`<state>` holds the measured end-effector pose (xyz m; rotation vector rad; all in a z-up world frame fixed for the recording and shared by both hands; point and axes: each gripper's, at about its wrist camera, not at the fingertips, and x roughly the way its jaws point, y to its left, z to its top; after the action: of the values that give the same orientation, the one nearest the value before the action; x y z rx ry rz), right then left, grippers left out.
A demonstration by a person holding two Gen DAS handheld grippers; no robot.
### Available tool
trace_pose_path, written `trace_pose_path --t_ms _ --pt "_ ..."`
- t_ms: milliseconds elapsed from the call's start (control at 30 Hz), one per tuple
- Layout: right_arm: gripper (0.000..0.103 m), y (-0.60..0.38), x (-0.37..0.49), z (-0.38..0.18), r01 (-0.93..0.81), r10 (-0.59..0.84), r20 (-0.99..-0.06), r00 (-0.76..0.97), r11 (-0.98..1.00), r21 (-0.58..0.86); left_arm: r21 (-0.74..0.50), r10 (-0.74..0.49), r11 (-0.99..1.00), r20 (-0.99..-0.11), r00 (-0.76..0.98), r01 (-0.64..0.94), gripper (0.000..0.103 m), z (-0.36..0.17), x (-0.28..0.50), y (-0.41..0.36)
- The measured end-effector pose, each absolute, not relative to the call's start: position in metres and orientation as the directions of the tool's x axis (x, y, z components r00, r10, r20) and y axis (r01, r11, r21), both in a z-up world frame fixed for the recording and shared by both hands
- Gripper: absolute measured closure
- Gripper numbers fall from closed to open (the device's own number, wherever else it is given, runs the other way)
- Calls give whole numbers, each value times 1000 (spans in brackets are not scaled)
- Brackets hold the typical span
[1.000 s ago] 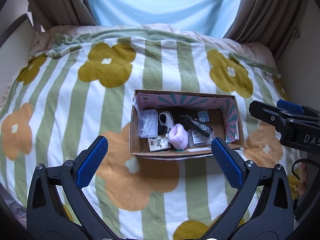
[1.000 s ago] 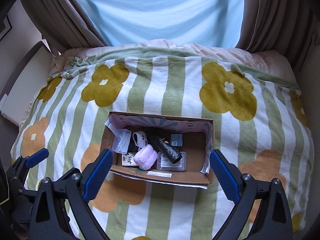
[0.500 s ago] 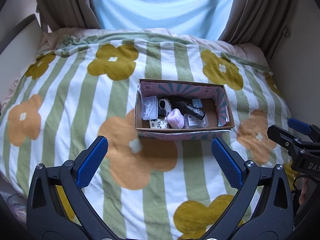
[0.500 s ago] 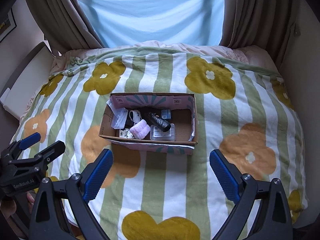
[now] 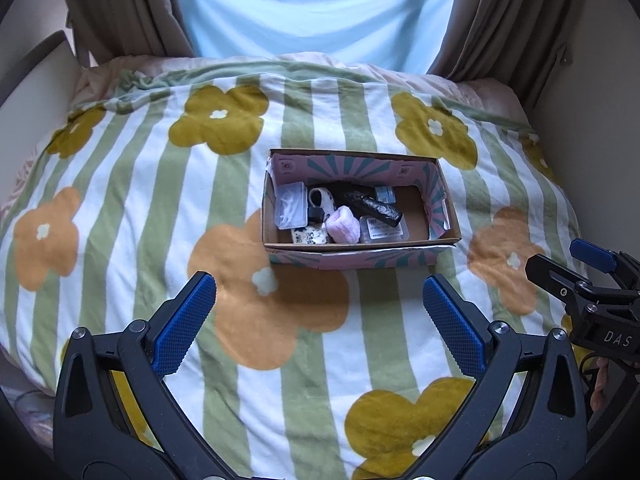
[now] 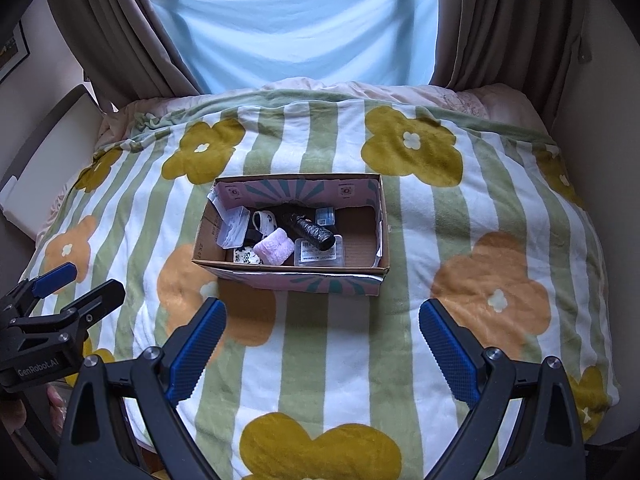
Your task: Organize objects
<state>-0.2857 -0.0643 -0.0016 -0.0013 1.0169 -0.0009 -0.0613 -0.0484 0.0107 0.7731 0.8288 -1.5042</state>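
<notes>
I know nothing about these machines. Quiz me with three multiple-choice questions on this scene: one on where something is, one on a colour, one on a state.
1. Where does the cardboard box sit?
A. on the flowered blanket
B. on a chair
C. on the floor

2. What colour is the soft fluffy roll in the box?
A. red
B. pale pink
C. green

3. How are the left tool and right tool?
A. both open, holding nothing
B. both clamped on the box
C. one holding a cup

Answers: 1 A, blanket surrounds the box; 2 B, pale pink among darker items; 3 A, the blue pads stand wide apart.
</notes>
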Motion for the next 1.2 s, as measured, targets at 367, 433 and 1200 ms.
trace_pose_path --t_ms 367,433,1200 --pt "7 -66 -283 1 -4 -6 -851 526 1000 -10 -64 -524 -62 -847 -88 996 0 12 -64 -54" --pt "7 -67 -282 1 -5 -6 -851 526 1000 -11 -64 -522 -65 -849 -89 996 0 12 -64 -54" --pt "7 -65 -283 5 -17 -9 -843 537 1000 -21 1 -592 4 -806 3 1000 0 25 -61 -40"
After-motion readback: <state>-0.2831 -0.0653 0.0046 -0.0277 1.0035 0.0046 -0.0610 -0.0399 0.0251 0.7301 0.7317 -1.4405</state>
